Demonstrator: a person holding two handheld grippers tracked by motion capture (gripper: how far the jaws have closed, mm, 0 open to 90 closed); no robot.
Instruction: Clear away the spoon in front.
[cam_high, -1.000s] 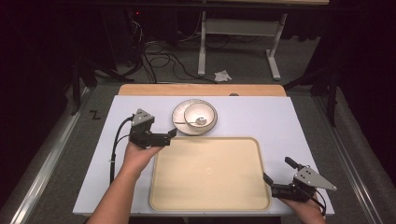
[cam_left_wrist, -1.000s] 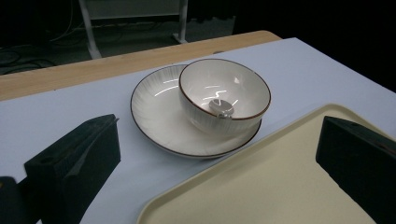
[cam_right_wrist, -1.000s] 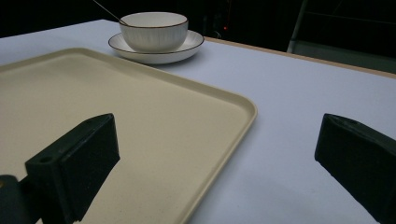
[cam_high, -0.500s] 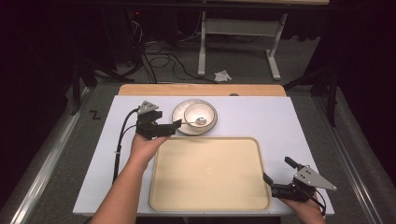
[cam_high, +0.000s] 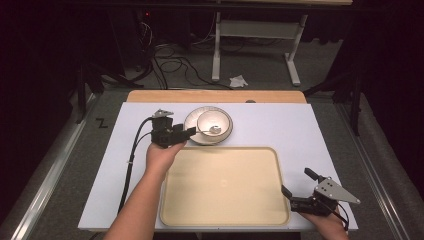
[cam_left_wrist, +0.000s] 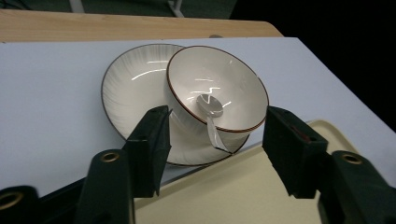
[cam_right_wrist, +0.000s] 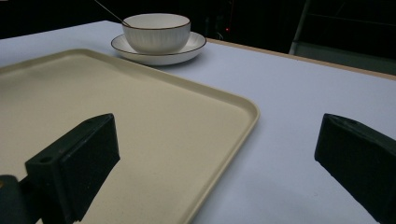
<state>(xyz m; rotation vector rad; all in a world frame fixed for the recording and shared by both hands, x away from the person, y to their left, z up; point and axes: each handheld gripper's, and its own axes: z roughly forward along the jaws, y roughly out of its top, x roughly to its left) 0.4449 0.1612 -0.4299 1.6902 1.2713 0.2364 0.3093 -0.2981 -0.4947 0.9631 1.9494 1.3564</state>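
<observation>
Spoon (cam_left_wrist: 211, 116) handle pokes out of bowl (cam_left_wrist: 217, 86), sits between spread jaws of left gripper (cam_left_wrist: 212, 140), nothing pinched yet. Bowl on plate (cam_left_wrist: 135, 93), just ahead of jaws. Tray (cam_high: 222, 187) bare, so guessing nothing's moved over so far. Right gripper (cam_right_wrist: 217, 163) jaws wide apart, straddling tray's corner rim, idle. No readable brands or labels anywhere.

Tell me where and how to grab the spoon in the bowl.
Grip the spoon by its handle, where it juts over the bowl rim toward the tray. Its head lies down inside the bowl, so only the handle is free. The open left gripper already faces it from the tray side; close across the thin handle, probably best there.
</observation>
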